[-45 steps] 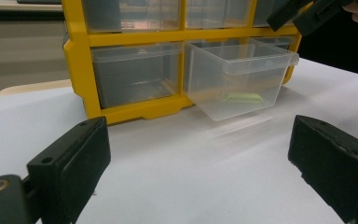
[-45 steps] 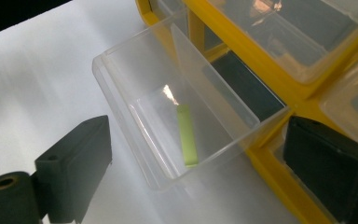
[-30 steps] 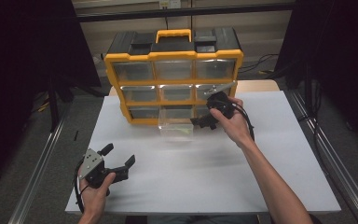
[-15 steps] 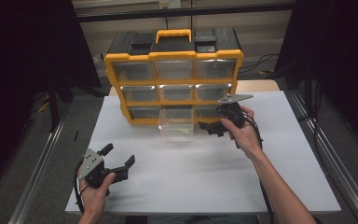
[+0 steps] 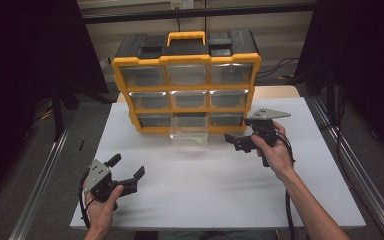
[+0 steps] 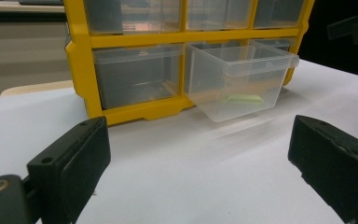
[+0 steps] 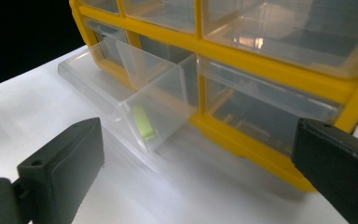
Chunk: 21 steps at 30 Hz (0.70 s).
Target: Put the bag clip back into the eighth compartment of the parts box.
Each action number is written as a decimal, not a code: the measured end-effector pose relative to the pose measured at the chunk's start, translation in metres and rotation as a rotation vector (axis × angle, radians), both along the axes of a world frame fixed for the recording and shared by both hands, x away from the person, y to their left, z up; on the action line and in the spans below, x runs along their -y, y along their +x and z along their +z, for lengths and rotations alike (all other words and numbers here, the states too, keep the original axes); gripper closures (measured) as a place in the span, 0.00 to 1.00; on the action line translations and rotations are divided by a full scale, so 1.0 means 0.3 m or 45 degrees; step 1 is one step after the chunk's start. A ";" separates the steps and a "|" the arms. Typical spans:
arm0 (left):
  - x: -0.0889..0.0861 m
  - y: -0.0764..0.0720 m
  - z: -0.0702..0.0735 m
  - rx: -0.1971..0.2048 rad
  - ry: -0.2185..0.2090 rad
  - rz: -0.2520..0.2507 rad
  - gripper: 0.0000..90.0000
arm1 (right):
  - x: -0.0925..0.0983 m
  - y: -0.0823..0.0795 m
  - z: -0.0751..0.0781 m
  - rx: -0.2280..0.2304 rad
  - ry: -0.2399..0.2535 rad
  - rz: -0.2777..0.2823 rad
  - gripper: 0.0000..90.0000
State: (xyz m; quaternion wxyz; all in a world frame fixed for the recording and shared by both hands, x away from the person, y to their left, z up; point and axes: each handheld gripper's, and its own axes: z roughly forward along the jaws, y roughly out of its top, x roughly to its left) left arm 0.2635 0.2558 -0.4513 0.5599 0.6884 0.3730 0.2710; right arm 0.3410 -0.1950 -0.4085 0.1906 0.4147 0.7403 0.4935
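We hold the right claw [image 5: 236,141] released, its jaws spread wide and gripping nothing, just to the right of the clear drawer [image 5: 189,131] that juts from the bottom middle slot of the yellow organizer [image 5: 186,60]. In the right gripper view the drawer lies ahead and to the left of our jaws, and a small green piece [image 7: 140,121] rests on its floor. The left claw [image 5: 128,171] is likewise released and empty, hovering low over the white bench [image 5: 205,190], with the drawer well ahead of it and slightly to its right.

We judge the step in hand to be reaching for the green piece in the opened drawer. The next move calls for swinging the right claw left and over the drawer's rim, tilting down inside, then closing gently on the piece.
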 end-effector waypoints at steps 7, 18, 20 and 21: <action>0.002 -0.001 -0.001 0.002 -0.011 0.000 0.06 | 0.032 -0.046 -0.032 0.007 0.012 -0.054 0.04; 0.006 -0.001 -0.004 0.003 -0.012 0.003 0.06 | 0.094 -0.136 -0.074 0.058 0.063 -0.130 0.05; 0.006 0.000 -0.004 0.003 -0.022 0.008 0.06 | 0.099 -0.149 -0.085 0.049 0.061 -0.147 0.05; 0.006 0.001 -0.005 0.002 -0.023 0.005 0.06 | 0.100 -0.156 -0.093 0.044 0.072 -0.159 0.05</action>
